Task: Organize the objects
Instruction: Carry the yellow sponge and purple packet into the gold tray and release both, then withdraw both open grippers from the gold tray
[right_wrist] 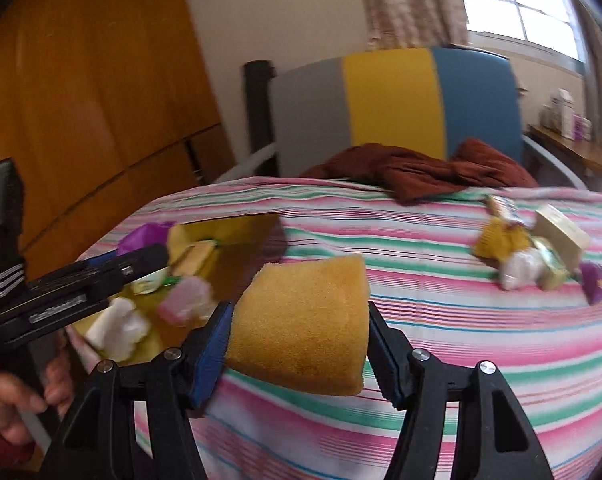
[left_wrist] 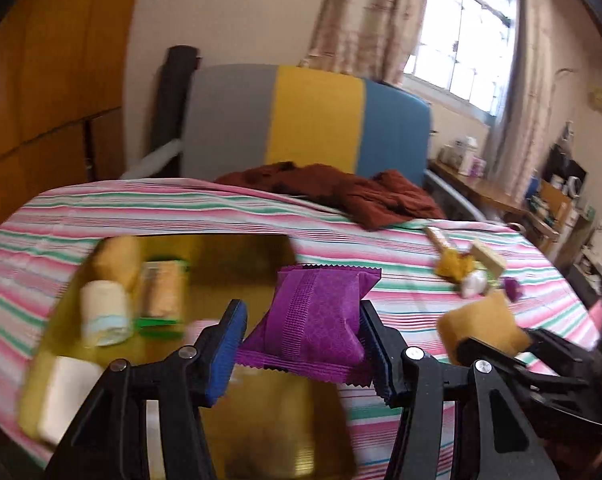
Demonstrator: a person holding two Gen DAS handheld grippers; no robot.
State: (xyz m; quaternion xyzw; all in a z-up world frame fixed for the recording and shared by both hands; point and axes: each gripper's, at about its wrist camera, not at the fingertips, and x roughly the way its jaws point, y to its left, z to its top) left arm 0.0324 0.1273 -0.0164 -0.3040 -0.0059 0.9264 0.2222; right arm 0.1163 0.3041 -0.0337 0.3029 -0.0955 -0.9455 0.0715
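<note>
Holding, left gripper point(left_wrist: 301, 340): we clamp a purple foil packet point(left_wrist: 313, 320).
Right gripper point(right_wrist: 297, 340): we pinch a yellow sponge block point(right_wrist: 301, 324).

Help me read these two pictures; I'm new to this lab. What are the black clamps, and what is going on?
A person holds a two-finger claw in each hand, with a camera on each looking along its fingers. The left claw grips a purple packet; the right claw grips a yellow sponge. Each claw shows at the edge of the other's view. Below is a bed with a striped sheet. A gold tray on it holds several small items; a pile of others lies further right.
</note>
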